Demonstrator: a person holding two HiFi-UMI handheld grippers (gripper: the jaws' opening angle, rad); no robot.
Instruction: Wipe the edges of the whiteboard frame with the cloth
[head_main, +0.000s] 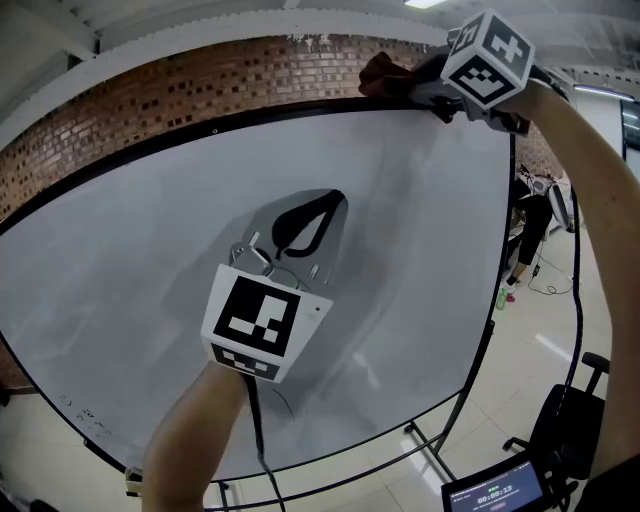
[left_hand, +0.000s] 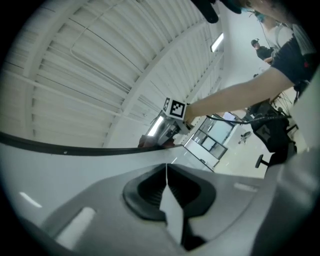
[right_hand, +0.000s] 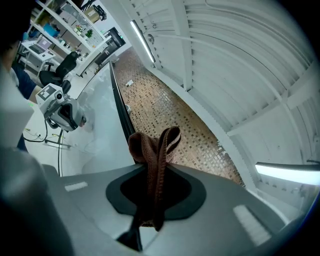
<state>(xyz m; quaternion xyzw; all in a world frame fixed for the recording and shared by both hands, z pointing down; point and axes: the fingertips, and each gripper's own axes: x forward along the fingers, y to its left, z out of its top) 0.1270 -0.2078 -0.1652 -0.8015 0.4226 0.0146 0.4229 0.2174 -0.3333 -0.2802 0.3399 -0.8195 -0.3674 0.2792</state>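
Wiping appears under way along the top edge of the whiteboard frame (head_main: 250, 124), where the right gripper (head_main: 420, 88) clamps the brown cloth (right_hand: 150, 147) near the right corner while the left gripper (left_hand: 166, 172), jaws together and empty, faces the board; next probably means rounding that corner under steady pressure.

Grey left claw (left_hand: 166, 169); black-white marker cube (head_main: 252, 322)
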